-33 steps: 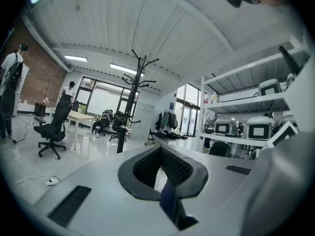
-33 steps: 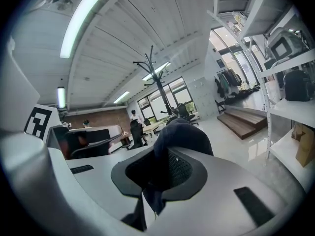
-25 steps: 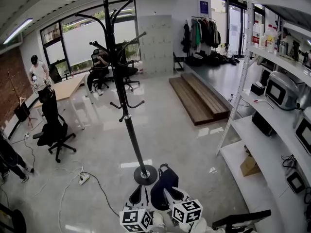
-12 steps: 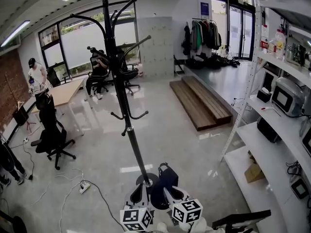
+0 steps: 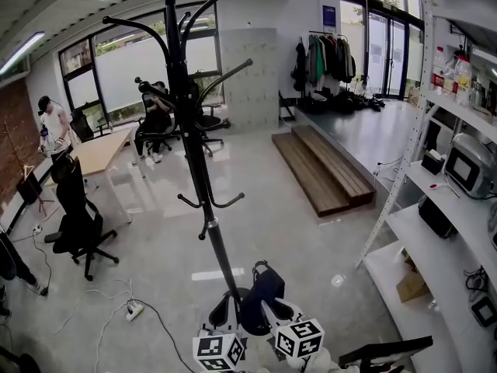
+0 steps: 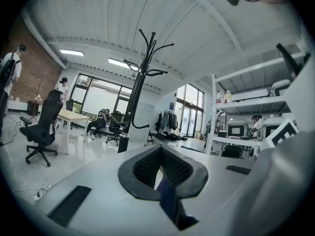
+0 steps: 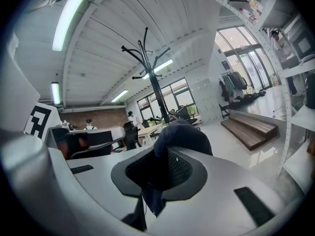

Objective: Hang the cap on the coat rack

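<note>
At lower left, left claw (image 5: 222, 311) closed on an edge of the dark navy fabric cap (image 5: 262, 287); just beyond, tall black metal coat rack (image 5: 196, 158) on grey floor (image 5: 311, 239); at right, right claw (image 5: 273, 309) clamped on the same cap, near the rack's base.

No readable text, blue wall sign (image 5: 325, 12) illegible

The head camera looks down from high up. The left claw (image 6: 160, 166) and right claw (image 7: 160, 168) cameras sit low and look level. All see the coat rack (image 5: 194, 154) near 12 o'clock.
</note>
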### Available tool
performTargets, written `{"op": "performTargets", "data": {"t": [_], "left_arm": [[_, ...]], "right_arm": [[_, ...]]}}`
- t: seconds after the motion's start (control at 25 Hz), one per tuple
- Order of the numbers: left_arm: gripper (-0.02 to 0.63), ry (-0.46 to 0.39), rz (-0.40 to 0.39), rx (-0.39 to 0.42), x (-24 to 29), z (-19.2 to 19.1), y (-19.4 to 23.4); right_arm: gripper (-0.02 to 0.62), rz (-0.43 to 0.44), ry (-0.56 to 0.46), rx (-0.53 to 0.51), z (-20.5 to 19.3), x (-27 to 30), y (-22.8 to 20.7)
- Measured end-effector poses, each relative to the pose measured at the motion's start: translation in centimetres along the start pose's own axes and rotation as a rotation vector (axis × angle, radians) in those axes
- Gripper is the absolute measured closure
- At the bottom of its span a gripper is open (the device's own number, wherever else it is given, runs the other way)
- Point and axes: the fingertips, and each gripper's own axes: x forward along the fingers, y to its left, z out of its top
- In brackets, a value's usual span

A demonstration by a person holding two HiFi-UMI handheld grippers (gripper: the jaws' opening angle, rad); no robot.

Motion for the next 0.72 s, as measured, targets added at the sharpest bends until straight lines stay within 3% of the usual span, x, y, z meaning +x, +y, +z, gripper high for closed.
{"op": "performTargets", "data": {"t": [0.72], "left_arm": [[0.604,0.049,-0.025,-0.031,6.2,-0.7,3.0]], "right_arm": [[0.546,-0.042,-0.018,-0.022,3.0,6.6,-3.5]]}}
